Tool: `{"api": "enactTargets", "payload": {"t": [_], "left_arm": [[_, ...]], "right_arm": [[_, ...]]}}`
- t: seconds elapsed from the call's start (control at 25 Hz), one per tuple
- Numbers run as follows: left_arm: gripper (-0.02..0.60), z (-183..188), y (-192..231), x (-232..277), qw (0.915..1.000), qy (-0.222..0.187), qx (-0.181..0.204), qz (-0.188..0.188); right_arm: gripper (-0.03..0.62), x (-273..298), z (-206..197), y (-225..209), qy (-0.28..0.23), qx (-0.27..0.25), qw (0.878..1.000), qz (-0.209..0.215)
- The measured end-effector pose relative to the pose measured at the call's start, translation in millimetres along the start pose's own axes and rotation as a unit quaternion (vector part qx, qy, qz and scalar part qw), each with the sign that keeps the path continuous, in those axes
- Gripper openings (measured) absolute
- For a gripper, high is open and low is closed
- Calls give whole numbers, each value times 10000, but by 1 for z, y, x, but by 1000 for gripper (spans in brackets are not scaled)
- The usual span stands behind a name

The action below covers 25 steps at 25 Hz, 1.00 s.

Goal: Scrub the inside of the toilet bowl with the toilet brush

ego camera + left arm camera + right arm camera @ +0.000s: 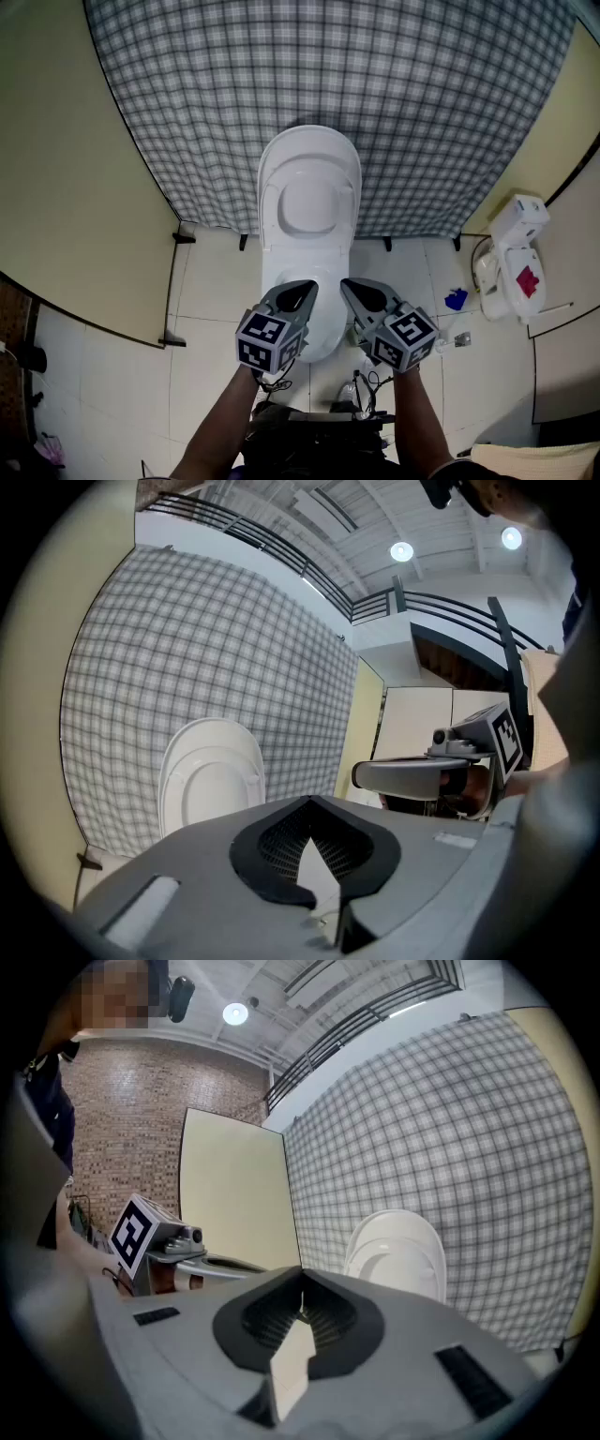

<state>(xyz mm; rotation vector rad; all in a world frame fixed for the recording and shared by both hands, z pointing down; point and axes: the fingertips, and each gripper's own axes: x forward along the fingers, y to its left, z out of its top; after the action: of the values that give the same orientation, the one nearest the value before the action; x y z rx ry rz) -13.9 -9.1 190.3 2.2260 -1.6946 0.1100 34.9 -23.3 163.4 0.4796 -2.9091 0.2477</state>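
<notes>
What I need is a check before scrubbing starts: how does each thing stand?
toilet lid: raised, back against the plaid wall.
left gripper: shut, nothing between its jaws.
right gripper: shut, nothing between its jaws.
</notes>
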Motion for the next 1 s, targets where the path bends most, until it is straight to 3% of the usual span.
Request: {"api": "enactTargets", "payload": {"t": [0.24,0.72,1.0], "left_arm": [[9,-44,8,25,9991,392,-138,-46],[9,-175,27,70,9906,1198,-643,-122],[9,-243,39,102,9880,1351,-726,-183]], "right_arm": [[12,0,-41,-31,505,-39,9982,-309],[12,-4,-197,-85,1423,717,9848,-696],[12,-8,-279,-140,1737,707,9753,-1167]]}}
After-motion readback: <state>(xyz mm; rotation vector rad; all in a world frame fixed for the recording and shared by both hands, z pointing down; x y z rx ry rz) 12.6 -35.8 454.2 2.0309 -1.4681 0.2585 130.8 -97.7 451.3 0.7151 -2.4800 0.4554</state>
